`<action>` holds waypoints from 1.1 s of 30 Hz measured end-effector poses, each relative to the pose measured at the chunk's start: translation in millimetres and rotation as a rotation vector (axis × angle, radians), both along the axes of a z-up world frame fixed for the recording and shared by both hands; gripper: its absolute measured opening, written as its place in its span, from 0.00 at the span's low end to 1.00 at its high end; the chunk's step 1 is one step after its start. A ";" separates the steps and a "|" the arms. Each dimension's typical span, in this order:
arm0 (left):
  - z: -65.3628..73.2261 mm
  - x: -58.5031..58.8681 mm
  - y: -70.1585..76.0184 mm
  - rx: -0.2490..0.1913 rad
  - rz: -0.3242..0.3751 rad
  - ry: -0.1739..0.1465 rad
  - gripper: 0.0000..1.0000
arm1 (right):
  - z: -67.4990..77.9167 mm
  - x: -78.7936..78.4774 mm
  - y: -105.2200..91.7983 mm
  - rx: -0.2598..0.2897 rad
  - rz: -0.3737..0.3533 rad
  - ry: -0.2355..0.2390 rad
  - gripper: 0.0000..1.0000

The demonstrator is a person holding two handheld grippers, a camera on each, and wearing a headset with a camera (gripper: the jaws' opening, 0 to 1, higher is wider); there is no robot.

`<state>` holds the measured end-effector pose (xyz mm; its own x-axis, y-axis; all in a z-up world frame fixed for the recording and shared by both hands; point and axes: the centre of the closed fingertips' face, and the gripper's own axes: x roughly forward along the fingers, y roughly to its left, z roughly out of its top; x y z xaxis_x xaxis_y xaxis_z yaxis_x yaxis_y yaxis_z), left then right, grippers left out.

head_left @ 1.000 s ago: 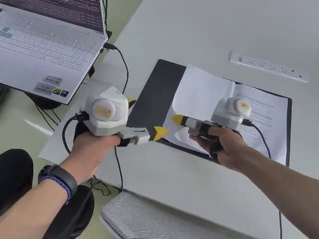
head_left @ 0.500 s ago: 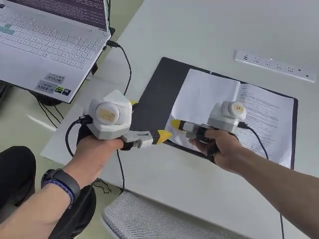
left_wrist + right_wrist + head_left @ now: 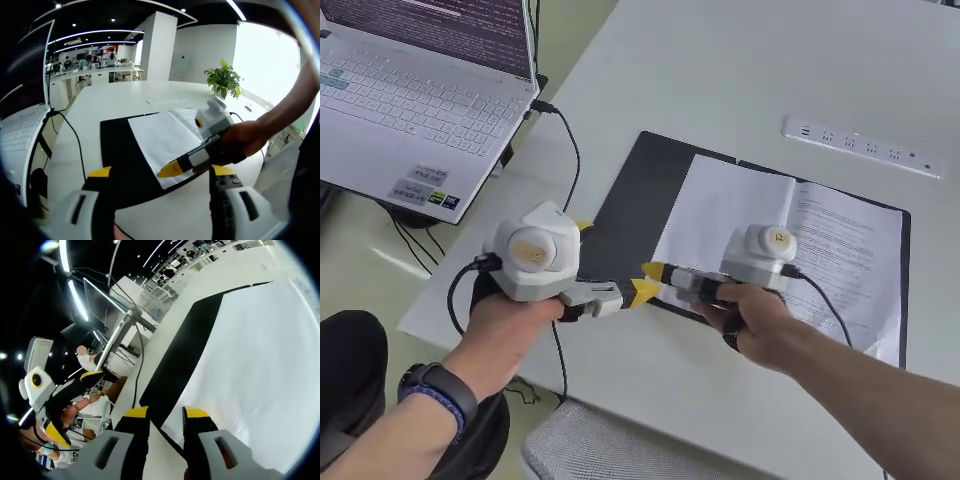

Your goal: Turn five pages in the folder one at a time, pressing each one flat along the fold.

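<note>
One folder (image 3: 630,200), near edge between jaws of right gripper (image 3: 166,413).

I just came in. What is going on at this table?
A person holds a gripper in each hand at an open black folder on a white table. The right gripper has its jaws nearly closed at the near corner of a white page; whether they pinch it is unclear. The left gripper hovers open beside it, holding nothing.

folder (image 3: 630,200) black | pages (image 3: 725,215) white, printed text | laptop (image 3: 410,110) silver
</note>
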<state>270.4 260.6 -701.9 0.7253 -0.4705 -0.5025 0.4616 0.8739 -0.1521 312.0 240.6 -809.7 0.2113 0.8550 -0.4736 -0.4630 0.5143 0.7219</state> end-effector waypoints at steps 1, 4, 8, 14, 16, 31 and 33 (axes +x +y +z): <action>0.0 -0.6 0.1 0.001 -0.001 0.000 0.77 | 0.2 -1.0 0.2 0.001 0.000 -0.001 0.24; 1.0 -2.1 1.3 0.001 0.000 -0.001 0.77 | 1.8 -6.3 1.8 -0.002 0.003 -0.007 0.25; -0.8 -4.5 1.6 0.003 -0.002 0.008 0.77 | 3.1 -9.0 3.7 -0.002 0.017 -0.015 0.28; -2.1 -7.0 -1.3 0.013 -0.017 0.010 0.76 | 8.0 -15.5 2.3 0.008 0.032 -0.013 0.33; -2.5 -6.4 -1.6 0.005 -0.013 0.015 0.75 | 11.1 -20.4 -0.9 0.023 0.050 -0.006 0.37; -8.8 14.9 -15.9 0.017 -0.055 0.009 0.65 | 43.1 -22.7 -67.7 0.100 -0.063 -0.064 0.40; -9.5 18.4 -20.0 0.023 -0.067 0.007 0.64 | 46.9 -19.7 -78.0 0.103 -0.091 -0.073 0.40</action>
<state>288.8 240.6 -711.4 0.6891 -0.5064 -0.5184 0.5184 0.8443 -0.1357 292.4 162.6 -762.8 0.3203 0.8742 -0.3648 -0.4711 0.4811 0.7393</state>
